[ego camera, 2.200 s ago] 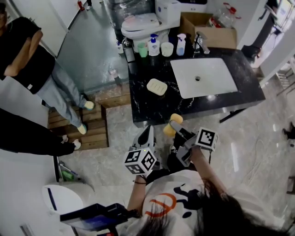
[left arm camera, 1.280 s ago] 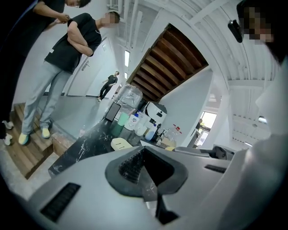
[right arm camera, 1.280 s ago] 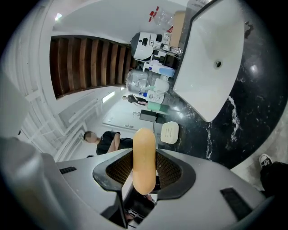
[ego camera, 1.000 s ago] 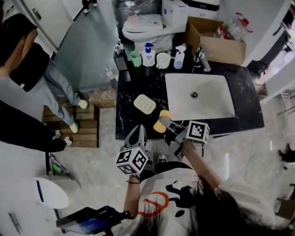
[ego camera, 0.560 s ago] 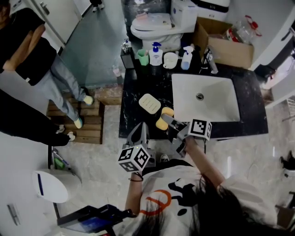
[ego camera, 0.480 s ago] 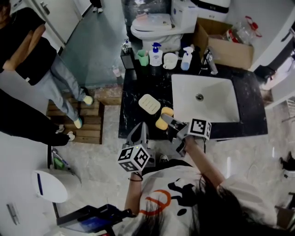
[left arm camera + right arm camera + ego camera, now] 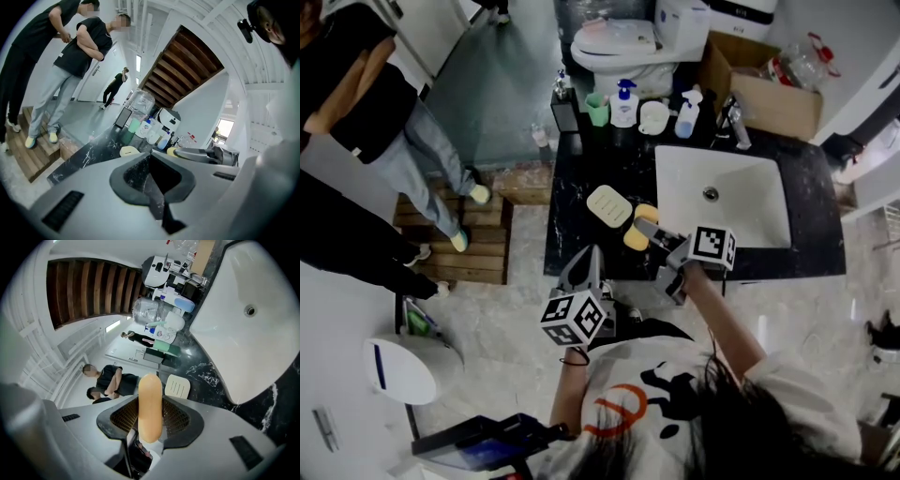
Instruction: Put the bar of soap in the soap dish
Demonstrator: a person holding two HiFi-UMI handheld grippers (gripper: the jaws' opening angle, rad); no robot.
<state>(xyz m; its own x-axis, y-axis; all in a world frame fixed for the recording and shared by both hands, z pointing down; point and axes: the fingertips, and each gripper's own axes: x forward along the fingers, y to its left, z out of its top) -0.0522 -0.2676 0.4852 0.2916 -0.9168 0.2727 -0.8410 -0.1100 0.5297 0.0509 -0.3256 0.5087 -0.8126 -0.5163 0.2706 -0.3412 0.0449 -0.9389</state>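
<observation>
An orange-yellow bar of soap (image 7: 639,226) (image 7: 150,406) stands on edge between the jaws of my right gripper (image 7: 649,228) (image 7: 151,409), which is shut on it. It hangs over the black marble counter (image 7: 591,246), just right of and a little nearer than the cream soap dish (image 7: 608,205) (image 7: 178,386) (image 7: 129,151). The dish lies bare, left of the white sink (image 7: 722,197). My left gripper (image 7: 584,270) (image 7: 151,174) is at the counter's front edge, shut, holding nothing.
Bottles and cups (image 7: 639,103) line the counter's back edge with a tap (image 7: 731,120) beside them. Behind stand a toilet (image 7: 623,42) and a cardboard box (image 7: 764,84). Two people (image 7: 366,141) stand on the left by wooden steps (image 7: 483,239).
My right gripper has carried the soap forward from off the counter's front edge to over the counter, close beside the soap dish. The left gripper has kept its place.
</observation>
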